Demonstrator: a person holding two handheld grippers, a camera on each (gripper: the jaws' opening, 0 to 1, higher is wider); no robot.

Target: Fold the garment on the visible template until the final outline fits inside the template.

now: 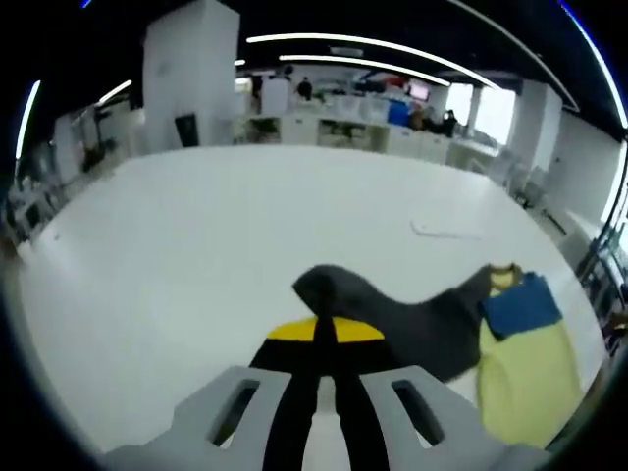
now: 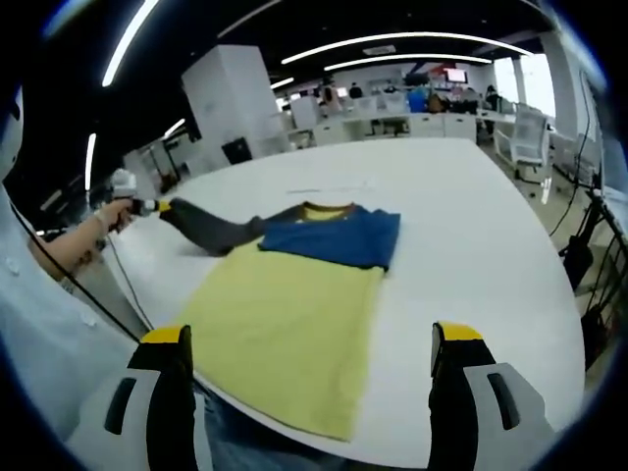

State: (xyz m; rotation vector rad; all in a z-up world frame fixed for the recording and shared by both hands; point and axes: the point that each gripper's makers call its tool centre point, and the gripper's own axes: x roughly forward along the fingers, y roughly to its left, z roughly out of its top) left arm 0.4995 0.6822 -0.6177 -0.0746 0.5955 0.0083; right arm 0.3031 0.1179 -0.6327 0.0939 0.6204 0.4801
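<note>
A shirt lies flat on the white table [image 2: 471,226]. Its body is yellow [image 2: 285,324], and a blue part [image 2: 339,235] lies folded across the chest below the collar. One dark grey sleeve [image 2: 211,231] stretches out to the left. My left gripper [image 2: 155,206] is shut on that sleeve's end, held up by a person's hand [image 2: 110,216]. In the left gripper view the yellow-tipped jaws [image 1: 324,329] are closed, with the grey sleeve [image 1: 412,314] running off to the yellow body [image 1: 530,383] and the blue part [image 1: 520,306]. My right gripper [image 2: 310,339] stands open over the shirt's hem, holding nothing.
A thin pale strip [image 1: 444,232] lies on the table [image 1: 196,245] beyond the shirt. The table's near edge runs just under the hem. A person's white sleeve [image 2: 39,324] is at the left. Desks, chairs and a white pillar [image 2: 240,98] stand behind.
</note>
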